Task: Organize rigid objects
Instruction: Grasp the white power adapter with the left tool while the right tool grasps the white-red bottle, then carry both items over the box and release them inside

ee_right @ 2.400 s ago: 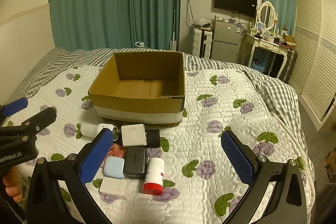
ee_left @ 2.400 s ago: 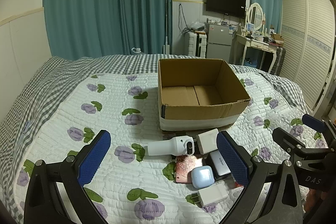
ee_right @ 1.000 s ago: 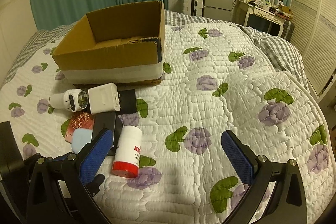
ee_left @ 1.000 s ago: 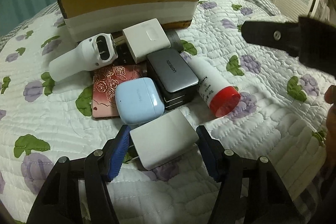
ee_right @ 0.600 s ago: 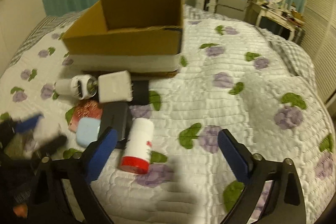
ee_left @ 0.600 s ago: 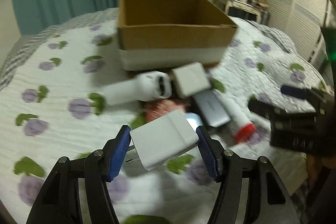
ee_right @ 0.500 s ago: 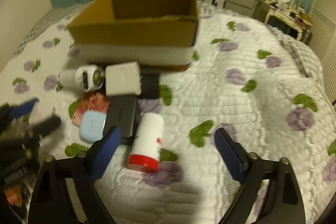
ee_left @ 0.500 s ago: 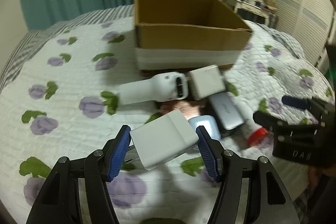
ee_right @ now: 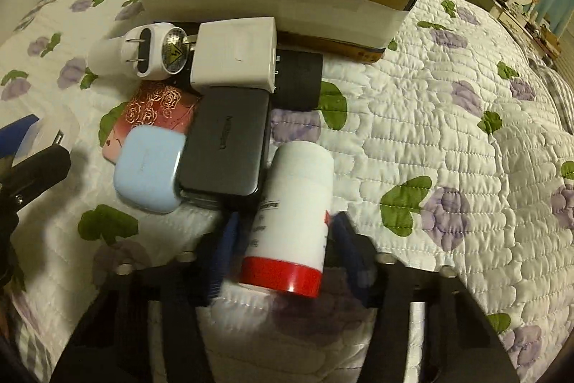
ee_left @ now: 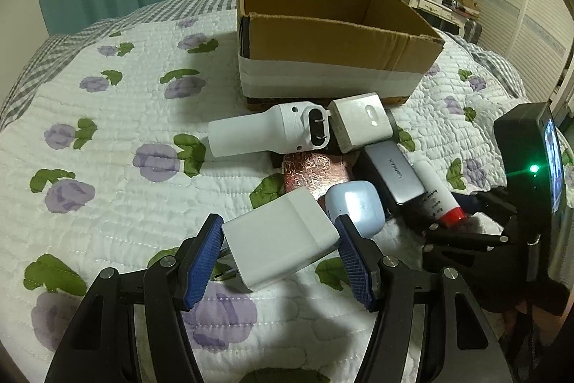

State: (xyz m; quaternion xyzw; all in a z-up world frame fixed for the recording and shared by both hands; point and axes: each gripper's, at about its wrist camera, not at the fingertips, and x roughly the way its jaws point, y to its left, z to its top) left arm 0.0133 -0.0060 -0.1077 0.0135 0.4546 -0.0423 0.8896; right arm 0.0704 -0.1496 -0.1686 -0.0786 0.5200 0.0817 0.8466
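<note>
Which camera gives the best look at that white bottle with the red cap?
The right wrist view: the white bottle lies close up, between the closing right gripper. In the left wrist view the bottle is small, near the edge.

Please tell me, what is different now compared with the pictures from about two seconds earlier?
The left gripper has closed on the white charger and lifted it off the quilt. The right gripper came down over the white bottle with the red cap, and its jaws are closing around it. The cardboard box, the blue case and the other things in the pile kept their places.
</note>
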